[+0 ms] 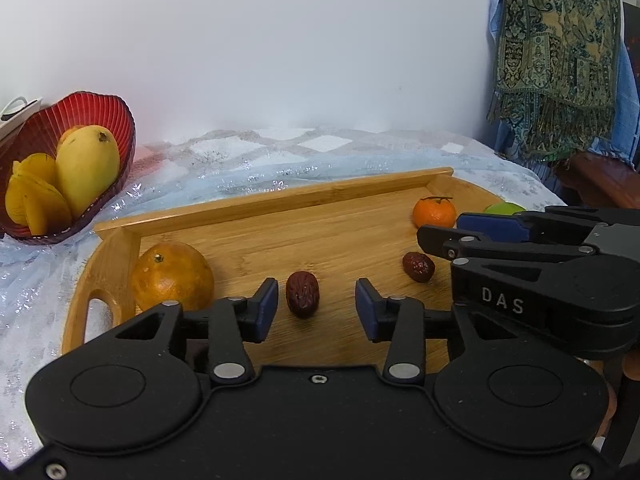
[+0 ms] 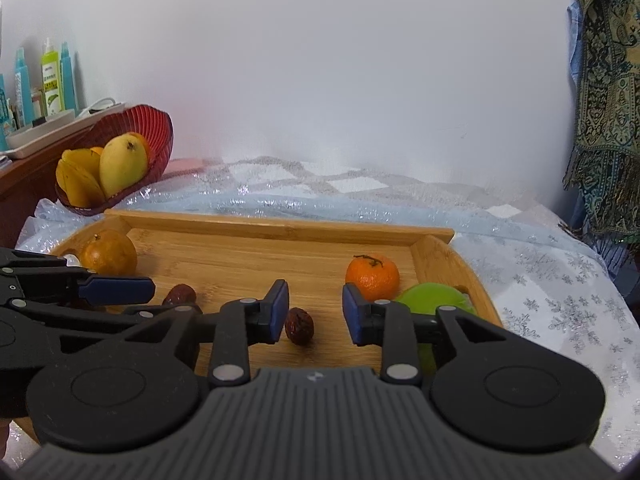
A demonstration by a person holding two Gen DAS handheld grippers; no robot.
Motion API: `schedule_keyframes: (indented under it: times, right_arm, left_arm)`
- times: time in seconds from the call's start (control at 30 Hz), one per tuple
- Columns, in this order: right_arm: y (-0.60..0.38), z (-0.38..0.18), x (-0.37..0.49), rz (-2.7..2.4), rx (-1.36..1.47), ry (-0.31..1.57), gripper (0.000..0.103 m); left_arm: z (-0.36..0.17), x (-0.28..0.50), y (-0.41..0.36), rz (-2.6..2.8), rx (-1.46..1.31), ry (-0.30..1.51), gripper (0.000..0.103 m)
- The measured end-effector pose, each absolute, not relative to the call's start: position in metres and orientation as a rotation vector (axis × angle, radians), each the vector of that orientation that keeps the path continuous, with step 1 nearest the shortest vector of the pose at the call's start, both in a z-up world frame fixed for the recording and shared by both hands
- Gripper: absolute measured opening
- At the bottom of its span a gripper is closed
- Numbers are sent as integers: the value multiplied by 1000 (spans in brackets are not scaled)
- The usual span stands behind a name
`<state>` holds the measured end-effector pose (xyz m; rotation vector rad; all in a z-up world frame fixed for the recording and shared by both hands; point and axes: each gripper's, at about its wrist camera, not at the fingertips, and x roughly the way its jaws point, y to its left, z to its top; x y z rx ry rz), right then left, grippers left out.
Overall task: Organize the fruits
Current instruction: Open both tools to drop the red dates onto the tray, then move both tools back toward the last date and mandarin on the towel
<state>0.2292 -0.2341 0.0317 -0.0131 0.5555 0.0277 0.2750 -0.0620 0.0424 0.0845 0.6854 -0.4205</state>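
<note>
A plain white wall (image 2: pixel 320 80) fills the back of both views, evenly lit with no hard shadows. Below it lies a table under a pale blue cloth (image 1: pixel 280 160) with silver snowflakes and a grey-and-white diamond pattern near the wall. At the right edge a green and gold paisley scarf (image 1: pixel 556 52) with fringe hangs down over blue fabric (image 1: pixel 628 92). Under it shows dark wood furniture (image 1: pixel 600 180). At the left, a dark wooden shelf (image 2: pixel 24 180) carries a white tray (image 2: pixel 44 136) and teal and green bottles (image 2: pixel 52 80).
</note>
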Motion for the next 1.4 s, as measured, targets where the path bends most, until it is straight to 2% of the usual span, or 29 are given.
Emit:
schedule_keyframes:
  times: [0.23,0.5,0.7,0.9,1.4]
  right_arm:
    - [-235,43,210,10,-13,511,61]
    - [-238,52,177,-21,5,451,80]
    - [-235,58,148,6,21,392,88]
    - [-220,55,113,16,-45,342,92]
    - [-215,29,37,3,-9,362,92]
  left_arm:
    - [53,263,-56,-420,87,662,52]
    - [64,237,-45,-403,108,645,64]
    - [70,201,-31,-408,112,627,74]
    - [70,163,-18,-392,134,620,80]
    - [65,102,4,-379,91,657,90]
